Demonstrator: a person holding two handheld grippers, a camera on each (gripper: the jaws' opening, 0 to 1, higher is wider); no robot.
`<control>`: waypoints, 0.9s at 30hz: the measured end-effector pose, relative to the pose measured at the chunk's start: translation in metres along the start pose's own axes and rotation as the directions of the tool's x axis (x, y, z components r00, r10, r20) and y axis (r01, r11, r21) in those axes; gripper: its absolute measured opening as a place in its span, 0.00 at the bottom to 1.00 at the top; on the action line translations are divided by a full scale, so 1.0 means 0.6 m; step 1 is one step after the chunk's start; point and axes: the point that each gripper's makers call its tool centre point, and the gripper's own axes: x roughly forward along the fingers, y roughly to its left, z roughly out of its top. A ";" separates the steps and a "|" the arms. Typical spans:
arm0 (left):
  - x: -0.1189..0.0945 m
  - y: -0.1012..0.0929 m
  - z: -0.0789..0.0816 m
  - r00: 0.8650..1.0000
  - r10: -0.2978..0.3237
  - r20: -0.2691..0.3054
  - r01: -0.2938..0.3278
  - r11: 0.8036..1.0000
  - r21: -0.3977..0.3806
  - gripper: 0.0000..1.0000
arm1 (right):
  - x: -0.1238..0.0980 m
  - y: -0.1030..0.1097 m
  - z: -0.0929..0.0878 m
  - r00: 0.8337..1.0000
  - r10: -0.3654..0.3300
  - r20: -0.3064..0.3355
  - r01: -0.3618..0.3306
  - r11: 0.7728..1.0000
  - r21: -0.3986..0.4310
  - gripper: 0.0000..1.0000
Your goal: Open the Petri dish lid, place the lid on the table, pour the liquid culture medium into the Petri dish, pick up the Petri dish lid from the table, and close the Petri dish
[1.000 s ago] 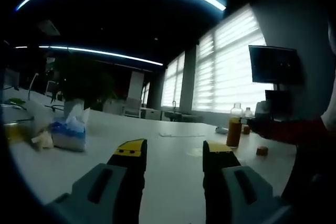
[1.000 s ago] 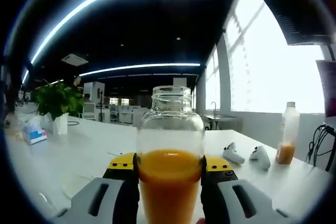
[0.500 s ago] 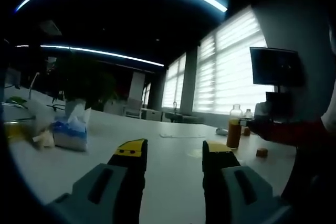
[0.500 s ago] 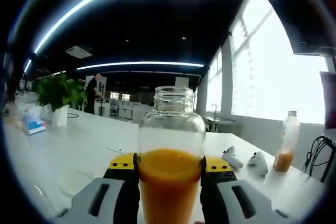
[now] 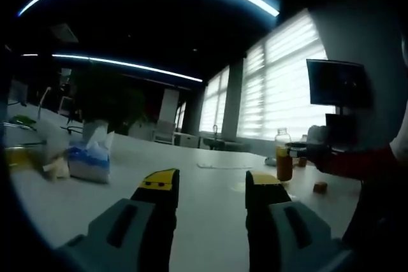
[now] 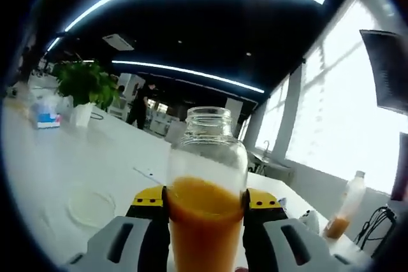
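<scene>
My right gripper point(image 6: 205, 203) has its yellow-tipped jaws clamped on the clear glass jar of orange liquid point(image 6: 206, 202), lid off, held tilted above the white table point(image 6: 44, 157), with a round clear Petri dish point(image 6: 91, 206) lying on the tabletop down to the left. My left gripper point(image 5: 211, 186) hovers low over the table with its jaws apart and nothing between them. From the left gripper view I see the jar point(image 5: 284, 155) far right, and a blue-and-white tissue pack point(image 5: 89, 158) sitting at left.
</scene>
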 end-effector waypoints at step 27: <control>-0.006 0.002 -0.007 1.000 0.005 -0.007 -0.005 1.000 -0.014 0.33 | -0.014 0.134 0.009 0.992 0.113 0.052 -0.070 0.852 -0.518 0.40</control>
